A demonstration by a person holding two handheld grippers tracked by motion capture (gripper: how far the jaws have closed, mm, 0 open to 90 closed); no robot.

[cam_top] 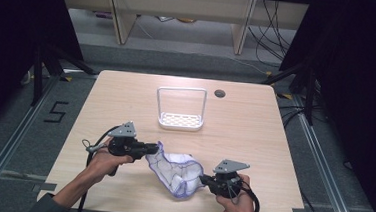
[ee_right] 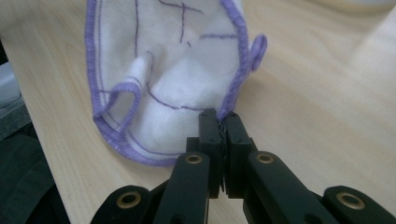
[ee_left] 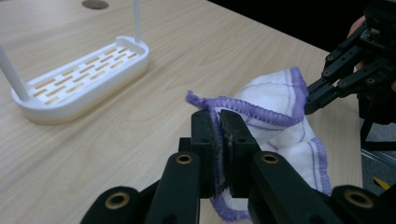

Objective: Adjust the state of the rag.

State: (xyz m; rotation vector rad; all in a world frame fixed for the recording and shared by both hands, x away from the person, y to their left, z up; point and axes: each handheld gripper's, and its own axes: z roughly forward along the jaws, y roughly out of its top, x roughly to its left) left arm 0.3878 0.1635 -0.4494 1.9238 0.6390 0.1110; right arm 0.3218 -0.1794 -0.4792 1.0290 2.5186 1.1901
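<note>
Two grippers, left [cam_top: 149, 147] and right [cam_top: 204, 179], have their fingers closed on opposite purple hems of the white cloth [cam_top: 176, 171] at the near bench [cam_top: 127, 91] edge. I judge grasping complete; next, I lift and spread it evenly.

Each black gripper [cam_top: 145, 147] has 2 jaws with brass-coloured pivots (grey 3-cornered plate on top) and a trailing black cable.

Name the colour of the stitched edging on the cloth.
Purple, on a white cloth; clearest in the right gripper view.
</note>
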